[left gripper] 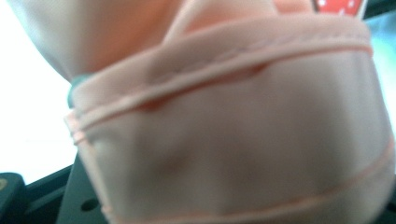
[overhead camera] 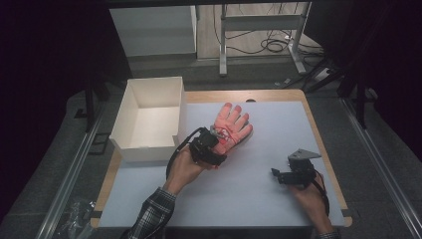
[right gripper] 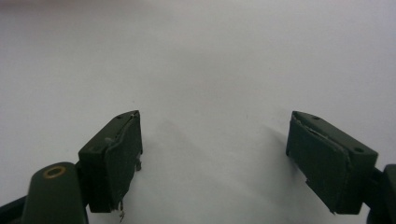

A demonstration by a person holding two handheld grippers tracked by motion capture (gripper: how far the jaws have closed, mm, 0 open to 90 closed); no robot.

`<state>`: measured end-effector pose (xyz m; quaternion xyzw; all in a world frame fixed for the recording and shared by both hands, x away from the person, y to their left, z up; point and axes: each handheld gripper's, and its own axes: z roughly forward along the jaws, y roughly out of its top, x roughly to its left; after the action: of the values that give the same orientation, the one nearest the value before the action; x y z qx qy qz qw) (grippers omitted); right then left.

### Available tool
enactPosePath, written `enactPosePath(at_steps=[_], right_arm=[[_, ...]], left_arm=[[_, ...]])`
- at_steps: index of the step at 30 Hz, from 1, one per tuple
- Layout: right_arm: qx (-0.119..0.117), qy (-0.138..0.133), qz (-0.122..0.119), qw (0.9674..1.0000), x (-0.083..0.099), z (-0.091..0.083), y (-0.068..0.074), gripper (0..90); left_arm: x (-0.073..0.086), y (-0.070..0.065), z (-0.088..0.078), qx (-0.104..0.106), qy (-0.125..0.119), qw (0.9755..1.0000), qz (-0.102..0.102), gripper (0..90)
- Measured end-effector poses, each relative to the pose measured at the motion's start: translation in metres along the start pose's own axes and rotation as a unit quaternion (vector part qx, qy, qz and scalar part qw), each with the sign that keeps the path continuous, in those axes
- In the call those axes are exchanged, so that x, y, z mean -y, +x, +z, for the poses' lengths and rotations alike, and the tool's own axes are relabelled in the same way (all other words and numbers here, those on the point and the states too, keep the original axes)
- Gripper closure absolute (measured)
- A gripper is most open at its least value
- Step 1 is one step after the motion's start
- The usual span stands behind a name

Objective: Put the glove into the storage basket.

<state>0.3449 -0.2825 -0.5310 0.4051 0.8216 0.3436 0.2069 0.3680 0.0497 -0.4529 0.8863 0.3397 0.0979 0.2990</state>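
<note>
A pink glove [overhead camera: 232, 123] lies on the white table top [overhead camera: 278, 124], its fingers spread toward the far side. My left gripper [overhead camera: 217, 143] grips the glove's cuff end and is shut on it. In the left gripper view the stitched cuff [left gripper: 233, 135] sits blurred right against the camera and hides the jaws. My right gripper [overhead camera: 276, 174] rests low over the table at the right, apart from the glove. Its jaws [right gripper: 215, 135] stand wide open with only bare table between them.
An open white cardboard box [overhead camera: 130, 107] stands at the table's left, just beside my left hand. The wooden table edge [overhead camera: 321, 144] runs along the right. Beyond the far edge are desk legs and cables on the floor.
</note>
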Motion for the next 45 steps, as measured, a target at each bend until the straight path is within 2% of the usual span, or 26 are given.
enactPosePath(at_steps=[16, 28, 34, 37, 42, 45], right_arm=[[0.0, 0.0, 0.001, 1.0, 0.0, 0.0, 0.0, 18.7], [0.0, 0.0, 0.002, 1.0, 0.0, 0.0, 0.0, 18.6], [0.0, 0.0, 0.002, 1.0, 0.0, 0.0, 0.0, 18.6], [0.0, 0.0, 0.002, 1.0, 0.0, 0.0, 0.0, 18.6], [0.0, 0.0, 0.001, 1.0, 0.0, 0.0, 0.0, 18.6], [0.001, -0.001, 0.0, 1.0, 0.0, 0.0, 0.0, 18.5]], left_arm=[[-0.037, 0.024, -0.029, -0.024, -0.004, 0.9995, -0.019, 39.5], [-0.058, 0.057, -0.064, -0.054, -0.014, 0.9971, -0.052, 39.2], [-0.059, 0.076, -0.08, -0.074, -0.022, 0.9943, -0.074, 39.1], [-0.056, 0.085, -0.088, -0.086, -0.024, 0.9921, -0.088, 39.0], [-0.046, 0.101, -0.1, -0.106, -0.028, 0.9877, -0.112, 38.9], [-0.036, 0.112, -0.107, -0.12, -0.029, 0.9837, -0.131, 38.9]])
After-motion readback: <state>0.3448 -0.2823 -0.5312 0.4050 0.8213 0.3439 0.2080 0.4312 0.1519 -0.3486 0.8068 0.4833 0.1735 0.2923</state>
